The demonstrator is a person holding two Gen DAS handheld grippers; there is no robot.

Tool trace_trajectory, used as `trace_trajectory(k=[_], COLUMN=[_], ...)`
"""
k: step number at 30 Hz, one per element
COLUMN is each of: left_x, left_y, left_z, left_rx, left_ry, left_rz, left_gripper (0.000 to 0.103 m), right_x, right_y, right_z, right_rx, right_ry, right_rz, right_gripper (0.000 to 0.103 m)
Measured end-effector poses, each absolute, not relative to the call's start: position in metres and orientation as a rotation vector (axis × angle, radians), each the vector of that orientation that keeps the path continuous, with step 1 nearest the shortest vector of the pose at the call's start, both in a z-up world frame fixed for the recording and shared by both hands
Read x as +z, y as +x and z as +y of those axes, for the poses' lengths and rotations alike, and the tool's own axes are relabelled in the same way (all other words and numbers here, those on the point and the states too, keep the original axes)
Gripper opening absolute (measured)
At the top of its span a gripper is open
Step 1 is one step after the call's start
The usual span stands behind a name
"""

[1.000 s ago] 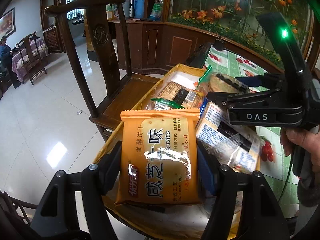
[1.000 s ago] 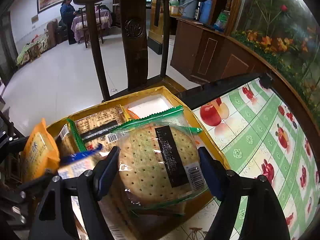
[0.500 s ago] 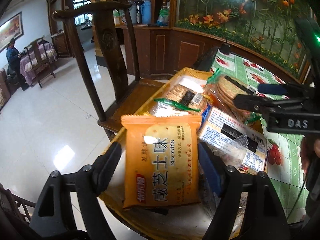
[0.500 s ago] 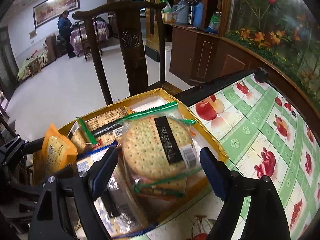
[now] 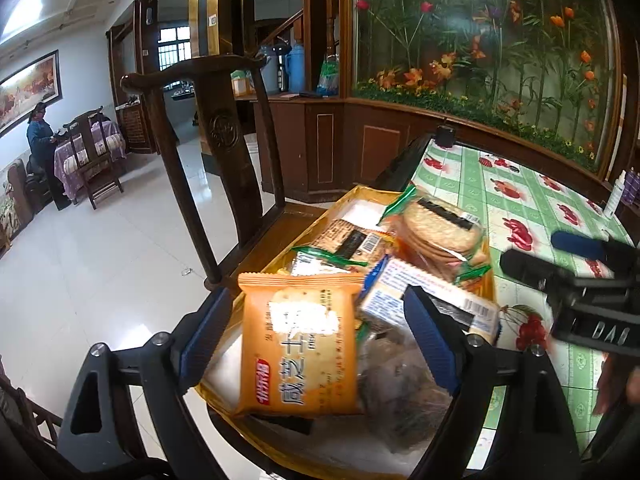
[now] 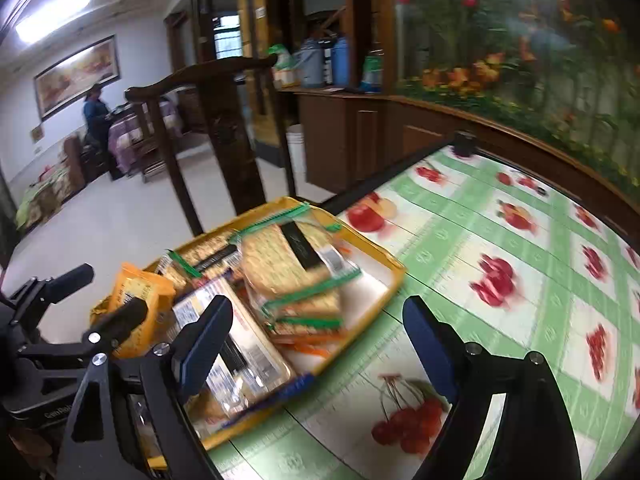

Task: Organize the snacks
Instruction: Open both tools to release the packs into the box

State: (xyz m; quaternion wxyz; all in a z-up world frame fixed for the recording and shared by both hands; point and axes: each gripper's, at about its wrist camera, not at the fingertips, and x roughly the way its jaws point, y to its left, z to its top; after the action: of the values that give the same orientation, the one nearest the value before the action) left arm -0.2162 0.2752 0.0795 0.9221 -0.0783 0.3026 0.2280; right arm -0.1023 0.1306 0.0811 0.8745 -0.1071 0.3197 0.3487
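A yellow tray (image 5: 489, 280) (image 6: 394, 270) full of snack packs sits on the table's left edge. An orange biscuit pack (image 5: 298, 344) (image 6: 138, 300) lies on the heap at the near end. My left gripper (image 5: 316, 340) is open above it, fingers apart from the pack on both sides. A green-edged pack of round crackers (image 5: 440, 228) (image 6: 288, 268) lies at the tray's far end. A blue-and-white pack (image 5: 424, 296) (image 6: 232, 344) lies between them. My right gripper (image 6: 316, 348) is open and empty, above the tray's right edge and the tablecloth.
The table has a green-and-white fruit-print cloth (image 6: 520, 280). A dark wooden chair (image 5: 224, 160) (image 6: 224, 136) stands right behind the tray. A flower mural wall (image 5: 500, 40) runs along the table's far side. A small bottle (image 5: 612, 196) stands at the far right.
My left gripper opened off the orange pack, which now lies on the heap, and drew back. My right gripper released the round cracker pack into the tray and pulled back to the right.
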Motion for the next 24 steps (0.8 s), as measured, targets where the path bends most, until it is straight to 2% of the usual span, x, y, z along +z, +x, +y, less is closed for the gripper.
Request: trace_trajectory(k=[9, 24], left_x=[0.078, 0.078], left_y=[-0.226, -0.235], left_z=[0.269, 0.262], left_rx=[0.502, 0.566], left_ry=[-0.204, -0.109], left_rz=[0.617, 0.597], left_gripper=[0.090, 0.094], right_x=[0.069, 0.063], right_y=[-0.119, -0.132], right_z=[0.117, 0.123], right_rx=[0.709, 0.734], right_ry=[-0.170, -0.193], right_rz=[0.668, 0.677], right_gripper=[0.088, 0.088])
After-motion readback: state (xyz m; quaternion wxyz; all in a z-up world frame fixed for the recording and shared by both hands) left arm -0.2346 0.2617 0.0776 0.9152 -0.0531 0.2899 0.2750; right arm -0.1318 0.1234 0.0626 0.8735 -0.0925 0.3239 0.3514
